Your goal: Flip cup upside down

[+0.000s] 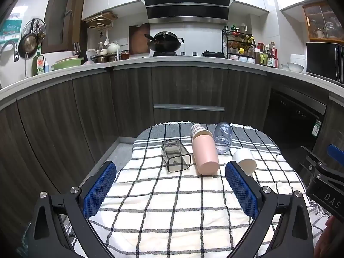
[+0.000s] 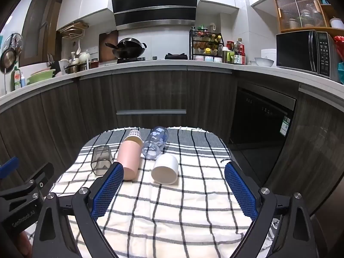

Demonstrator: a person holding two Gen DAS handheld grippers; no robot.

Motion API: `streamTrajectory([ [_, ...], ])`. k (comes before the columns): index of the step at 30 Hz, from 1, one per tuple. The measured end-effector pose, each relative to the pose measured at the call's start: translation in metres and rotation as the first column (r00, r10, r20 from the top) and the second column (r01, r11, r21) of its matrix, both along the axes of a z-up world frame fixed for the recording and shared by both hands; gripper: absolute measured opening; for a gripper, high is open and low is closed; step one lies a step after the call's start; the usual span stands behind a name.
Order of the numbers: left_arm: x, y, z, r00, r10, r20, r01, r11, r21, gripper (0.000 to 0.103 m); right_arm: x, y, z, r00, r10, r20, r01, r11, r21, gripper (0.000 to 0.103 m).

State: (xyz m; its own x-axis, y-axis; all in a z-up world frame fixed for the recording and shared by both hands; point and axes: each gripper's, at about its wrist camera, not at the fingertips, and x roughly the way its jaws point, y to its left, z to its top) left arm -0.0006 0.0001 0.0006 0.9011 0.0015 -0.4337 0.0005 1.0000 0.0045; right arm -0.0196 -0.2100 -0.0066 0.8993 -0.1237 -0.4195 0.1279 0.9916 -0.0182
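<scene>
Four cups lie on their sides on checked cloth (image 1: pixel 172 204), long axes roughly toward camera: smoky square cup (image 1: pixel 175 155), pink cup (image 1: pixel 205 152), white cup (image 2: pixel 165 169), clear bottle-cup (image 2: pixel 155 142). Left gripper (image 1: pixel 171 186) and right gripper (image 2: pixel 174 188) both spread wide, holding nothing

Both wrist cameras look forward from above the near edge of the checked cloth (image 1: pixel 172 204), toward the kitchen counter (image 2: pixel 150 64). The left view sits just left of the right one. Both share the cloth and counter.

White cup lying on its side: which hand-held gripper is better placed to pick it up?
Likely the right hand-held gripper. In its view the white cup lies between its open fingers, just ahead. For the left hand-held gripper the cup sits behind the right-side finger, off its centre line.
</scene>
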Motion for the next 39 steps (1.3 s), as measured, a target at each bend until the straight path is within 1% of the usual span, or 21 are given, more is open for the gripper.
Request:
streamTrajectory([
  [8, -0.006, 0.006, 0.004, 1.000, 0.007, -0.001, -0.007, 1.000, -0.007, 0.103, 0.002, -0.001, -0.001, 1.000, 0.002, -0.017, -0.002, 1.000, 0.003, 0.095],
  [9, 0.001, 0.005, 0.000, 1.000, 0.005, -0.009, -0.005, 1.000, -0.006, 0.103, 0.002, -0.001, -0.001, 1.000, 0.002, -0.016, -0.002, 1.000, 0.004, 0.095],
  [15, 0.000, 0.011, 0.002, 1.000, 0.000, -0.013, 0.000, 1.000, -0.007, 0.103, -0.001, -0.003, 0.002, 1.000, 0.005, -0.020, -0.004, 1.000, 0.014, 0.095],
  [16, 0.003, 0.004, -0.002, 1.000, 0.005, -0.017, -0.006, 1.000, -0.005, 0.103, -0.002, -0.003, 0.003, 1.000, 0.002, -0.018, -0.002, 1.000, 0.015, 0.095],
  [21, 0.004, 0.004, -0.002, 1.000, 0.007, -0.023, -0.007, 1.000, -0.007, 0.103, 0.005, 0.000, 0.001, 1.000, 0.003, -0.016, -0.003, 1.000, 0.013, 0.095],
  [39, 0.005, 0.003, -0.004, 0.999, 0.006, -0.032, -0.006, 1.000, -0.019, 0.103, 0.003, 0.001, 0.000, 1.000, 0.002, -0.014, -0.002, 1.000, 0.010, 0.095],
])
